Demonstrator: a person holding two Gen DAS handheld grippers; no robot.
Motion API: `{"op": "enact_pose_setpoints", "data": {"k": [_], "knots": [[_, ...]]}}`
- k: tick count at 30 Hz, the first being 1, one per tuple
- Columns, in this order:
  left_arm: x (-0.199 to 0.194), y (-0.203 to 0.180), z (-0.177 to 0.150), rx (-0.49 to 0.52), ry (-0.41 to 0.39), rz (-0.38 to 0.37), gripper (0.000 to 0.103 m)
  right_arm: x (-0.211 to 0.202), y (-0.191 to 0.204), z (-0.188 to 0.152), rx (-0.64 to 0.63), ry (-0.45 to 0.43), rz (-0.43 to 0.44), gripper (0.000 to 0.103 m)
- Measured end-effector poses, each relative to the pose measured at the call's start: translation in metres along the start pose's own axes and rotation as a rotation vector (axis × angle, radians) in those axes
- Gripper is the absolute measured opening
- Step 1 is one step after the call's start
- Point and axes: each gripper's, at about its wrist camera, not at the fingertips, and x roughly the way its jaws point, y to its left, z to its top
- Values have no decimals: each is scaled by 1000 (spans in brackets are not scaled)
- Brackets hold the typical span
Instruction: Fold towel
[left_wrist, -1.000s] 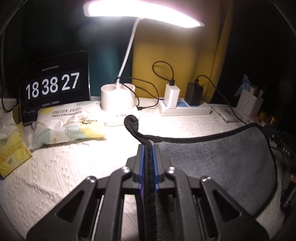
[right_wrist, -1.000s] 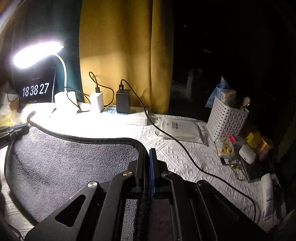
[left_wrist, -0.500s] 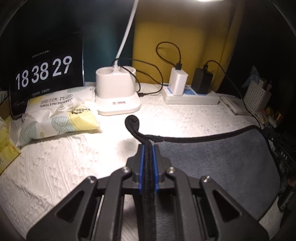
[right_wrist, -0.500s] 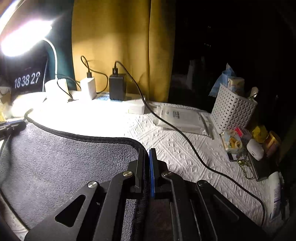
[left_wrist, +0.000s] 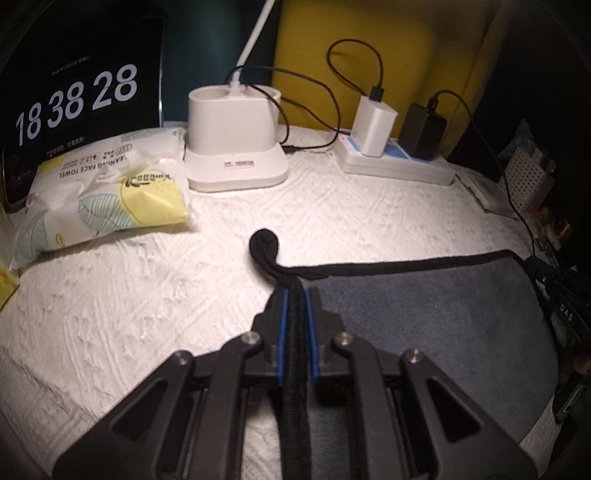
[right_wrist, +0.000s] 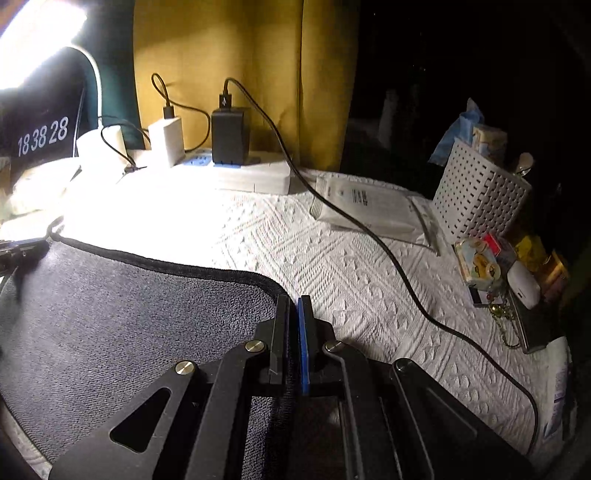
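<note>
Both grippers hold the towel (left_wrist: 424, 325) by its black-bound edge. The left gripper (left_wrist: 295, 295) has its fingers closed on the hem, a curled tail of binding poking out just beyond the tips. The right gripper (right_wrist: 293, 301) has its fingers closed on the towel's opposite corner. The grey cloth is stretched between them, low over the white bench (left_wrist: 129, 295) cover, with its far hem running straight from one gripper to the other.

Compared with a second ago, the lamp base (left_wrist: 234, 147) and the power strip (left_wrist: 395, 166) now sit larger and closer in the left view, and the lamp's bright head has slid out of the top of it. The towel edge lies nearer the lamp base than it did, so the pair has carried the held edge forward and lower. That probably means the first fold is nearly closed, with the edge about to be laid down. The wipes pack (left_wrist: 103, 192), left of the lamp base, is well clear.
</note>
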Motion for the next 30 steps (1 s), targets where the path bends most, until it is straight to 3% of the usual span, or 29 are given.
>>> {"op": "enact_pose_setpoints", "data": {"k": [11,15,18,21,30], "knots": [[1,0,3,18,31,6,11,10,-4,-1,26,71,-10,6],[-4,0,1,22,34,8,13,10,-8,-2,49,73,-30,16],[-10,0,-1,28,35,40,29,10,-11,-2,61,73,-28,21],[-13,2,-4,21,33,37,62,9,-11,-2,60,73,-34,23],[-26,1,-14,34,14,21,65,0,-13,-8,90,74,-47,24]]}}
